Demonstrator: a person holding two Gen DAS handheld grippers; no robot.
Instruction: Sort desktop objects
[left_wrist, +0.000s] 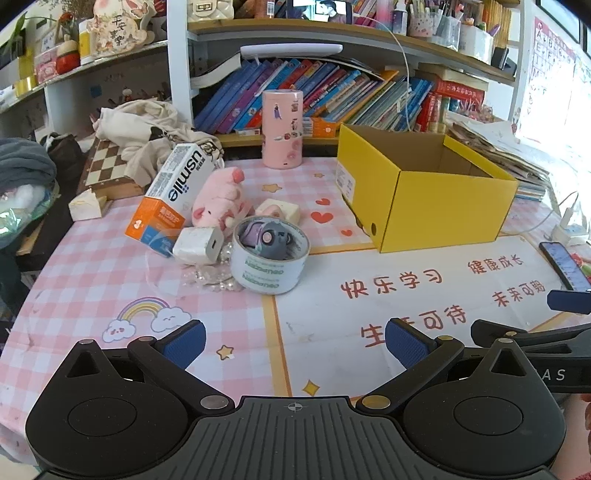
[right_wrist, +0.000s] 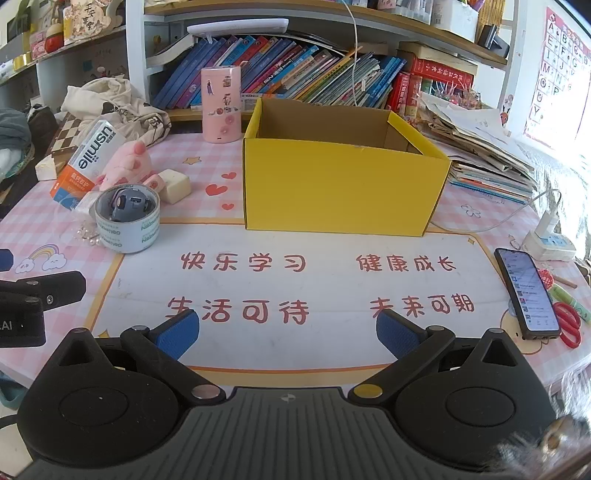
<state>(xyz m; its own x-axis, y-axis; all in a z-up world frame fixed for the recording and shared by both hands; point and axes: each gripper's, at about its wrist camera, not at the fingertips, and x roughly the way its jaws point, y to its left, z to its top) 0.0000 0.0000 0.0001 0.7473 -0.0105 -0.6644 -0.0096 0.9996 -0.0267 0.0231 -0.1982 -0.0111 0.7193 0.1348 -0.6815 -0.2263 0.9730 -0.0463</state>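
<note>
An open yellow cardboard box (left_wrist: 424, 195) (right_wrist: 343, 184) stands on the desk mat. Left of it lies a cluster: a tape roll (left_wrist: 269, 258) (right_wrist: 127, 221) with a small grey and purple toy (left_wrist: 267, 240) inside, a white charger (left_wrist: 197, 245), a usmile toothpaste box (left_wrist: 171, 192) (right_wrist: 83, 162), a pink plush (left_wrist: 221, 197) (right_wrist: 127, 162) and a cream block (left_wrist: 279, 210) (right_wrist: 175, 184). My left gripper (left_wrist: 295, 341) is open and empty, near the front edge, well short of the cluster. My right gripper (right_wrist: 288, 332) is open and empty, in front of the box.
A pink cylinder (left_wrist: 282, 129) (right_wrist: 221, 105) stands behind the cluster. A phone (right_wrist: 528, 293), red scissors (right_wrist: 569, 325) and a power strip (right_wrist: 550, 243) lie at the right. A chessboard (left_wrist: 107, 166), cloth bag (left_wrist: 147, 129) and bookshelf (left_wrist: 332, 96) line the back.
</note>
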